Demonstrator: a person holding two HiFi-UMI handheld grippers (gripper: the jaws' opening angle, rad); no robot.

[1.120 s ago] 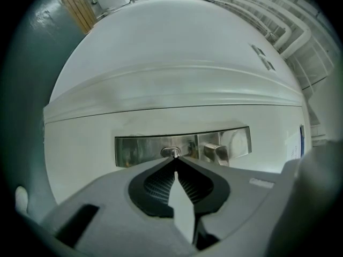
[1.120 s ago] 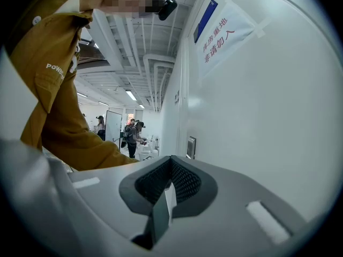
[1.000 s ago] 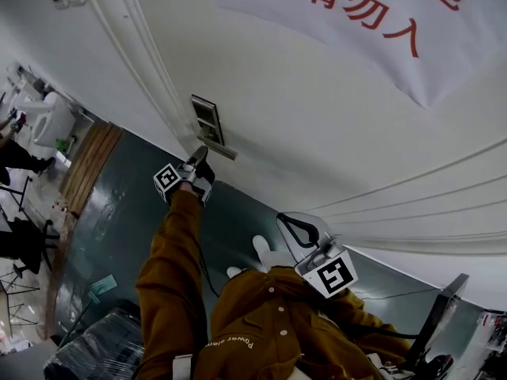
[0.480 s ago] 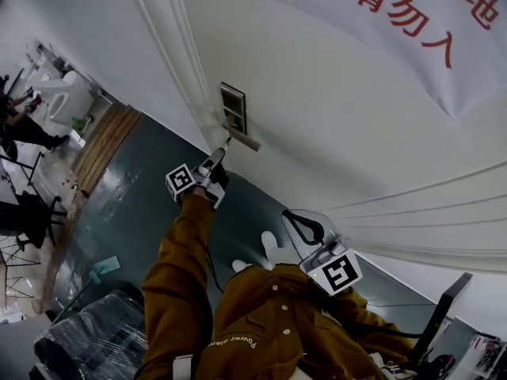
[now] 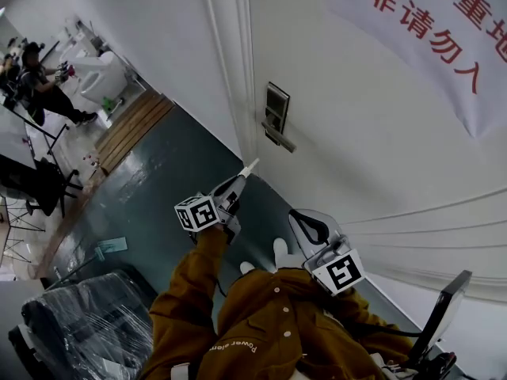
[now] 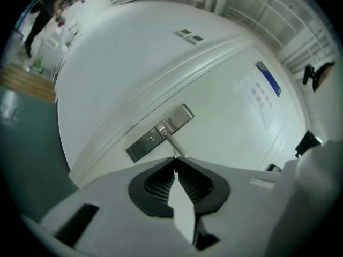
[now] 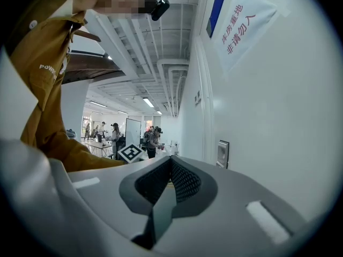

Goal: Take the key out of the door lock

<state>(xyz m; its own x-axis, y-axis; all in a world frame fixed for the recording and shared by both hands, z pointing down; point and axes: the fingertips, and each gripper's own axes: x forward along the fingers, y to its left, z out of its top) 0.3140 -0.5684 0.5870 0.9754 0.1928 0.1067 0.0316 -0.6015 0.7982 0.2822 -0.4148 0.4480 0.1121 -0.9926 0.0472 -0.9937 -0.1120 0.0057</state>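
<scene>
The silver lock plate (image 5: 276, 111) with its lever handle (image 5: 280, 138) sits on the white door (image 5: 372, 157). My left gripper (image 5: 242, 176) hangs below and left of it, clear of the door, shut on a small pale key (image 5: 253, 164) that sticks out past the tips. In the left gripper view the jaws (image 6: 175, 160) meet with only a sliver of the key showing, and the lock plate (image 6: 159, 132) lies ahead at a distance. My right gripper (image 5: 301, 217) is held close to my brown jacket, shut and empty (image 7: 171, 160); the lock plate (image 7: 223, 153) shows to its right.
A white banner (image 5: 444, 38) with red characters hangs on the door. The door frame (image 5: 230, 62) runs left of the lock. People stand at tables (image 5: 43, 85) far left. A black chair (image 5: 36, 188) and a plastic-wrapped bundle (image 5: 87, 323) sit on the green floor.
My left gripper has drawn back from the lock plate, down and away from the door, with the key in its tips. The right gripper has stayed by my chest.
</scene>
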